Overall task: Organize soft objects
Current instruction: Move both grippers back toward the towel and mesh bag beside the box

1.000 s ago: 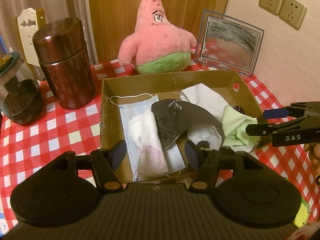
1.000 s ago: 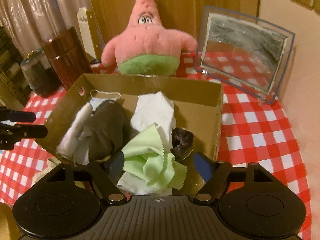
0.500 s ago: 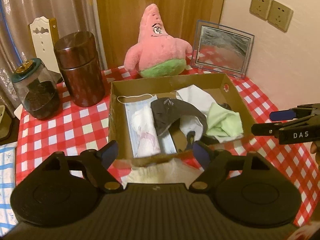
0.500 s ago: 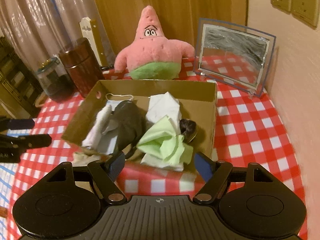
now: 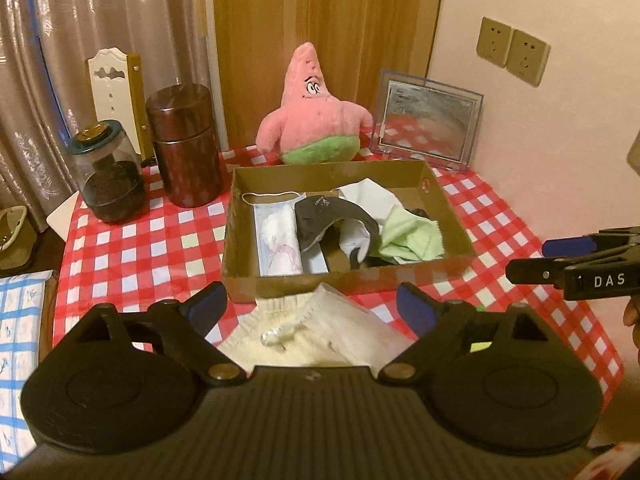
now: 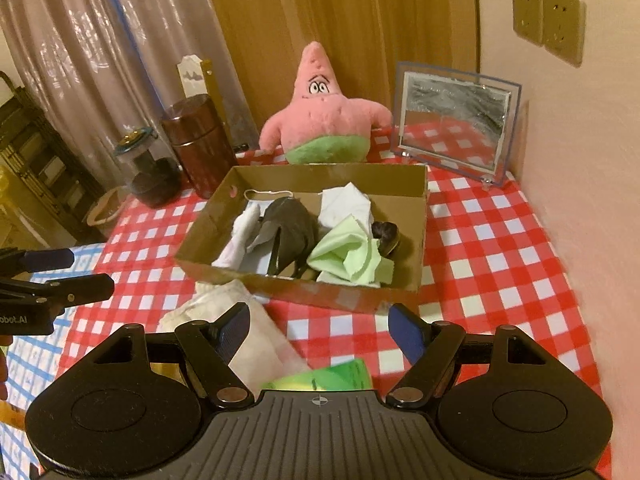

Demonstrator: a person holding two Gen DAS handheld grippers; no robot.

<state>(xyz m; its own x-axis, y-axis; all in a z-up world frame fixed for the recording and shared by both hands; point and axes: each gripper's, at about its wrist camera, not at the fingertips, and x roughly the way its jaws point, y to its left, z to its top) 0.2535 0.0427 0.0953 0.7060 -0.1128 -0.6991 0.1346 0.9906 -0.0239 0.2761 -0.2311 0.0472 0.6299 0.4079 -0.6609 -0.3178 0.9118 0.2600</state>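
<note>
Lying on the checked worktop (image 5: 132, 248) against the cardboard box's (image 5: 452, 216) near wall, the cream knitted cloth (image 5: 320, 332) sat just below the left claw (image 5: 312, 306), whose empty jaws were opening. The right claw (image 6: 320, 326), also empty and spread, hung beside it; the cloth's long axis seemingly ran crosswise, nearer the left hand.

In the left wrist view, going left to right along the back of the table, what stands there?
Glass jar → brown canister → pink star plush → clear picture frame.
</note>
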